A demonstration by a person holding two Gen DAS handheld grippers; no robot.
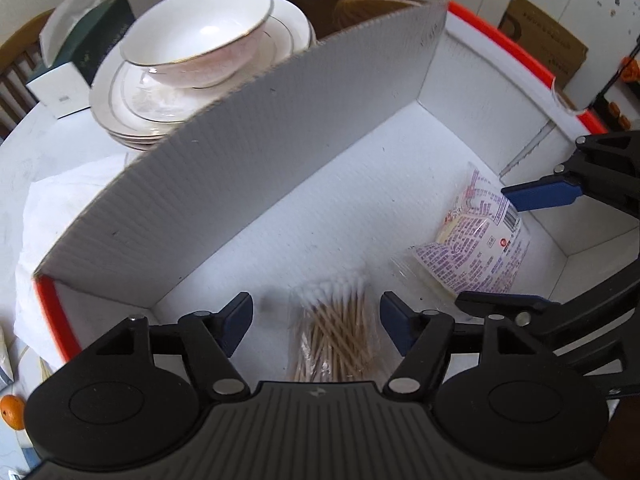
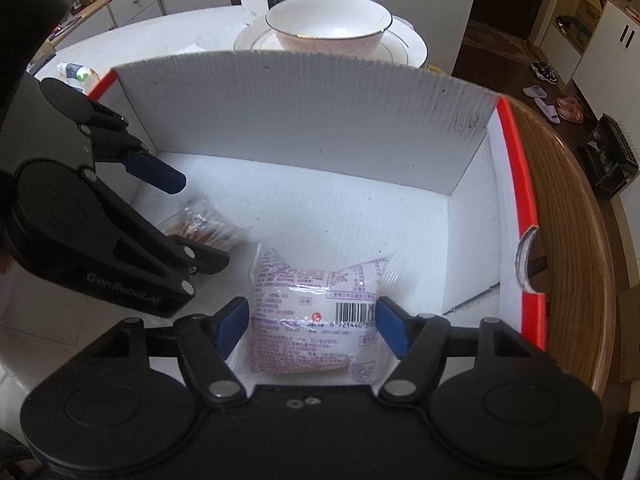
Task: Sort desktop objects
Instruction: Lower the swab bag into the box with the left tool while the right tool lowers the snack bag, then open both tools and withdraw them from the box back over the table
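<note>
Left wrist view
Box: white cardboard box with orange-red outer edge sits on the white bench; its tall corrugated wall rises on the left of the view.
Cotton swabs: clear bag of wooden-stick cotton swabs lies on the box floor, near the close end of the box.
Left gripper: left gripper hangs over the box, jaws apart, one blue pad on each side of the swab bag, neither touching it.
Snack packet: clear packet with purple print lies on the box floor, toward the right wall of the box.
Right gripper: right gripper reaches into the box from the right, jaws apart above and below the packet.
Behind the box wall: white bowl on stacked plates, and a dark green tissue box.

Right wrist view
Right gripper: right gripper, jaws apart, pads close along both sides of the snack packet; whether they touch it I cannot tell.
Left gripper: left gripper comes into the box from the left, jaws apart over the swab bag, partly hiding it.
Behind the box wall: bowl on plates.
Right of the box: wooden bench rim.
</note>
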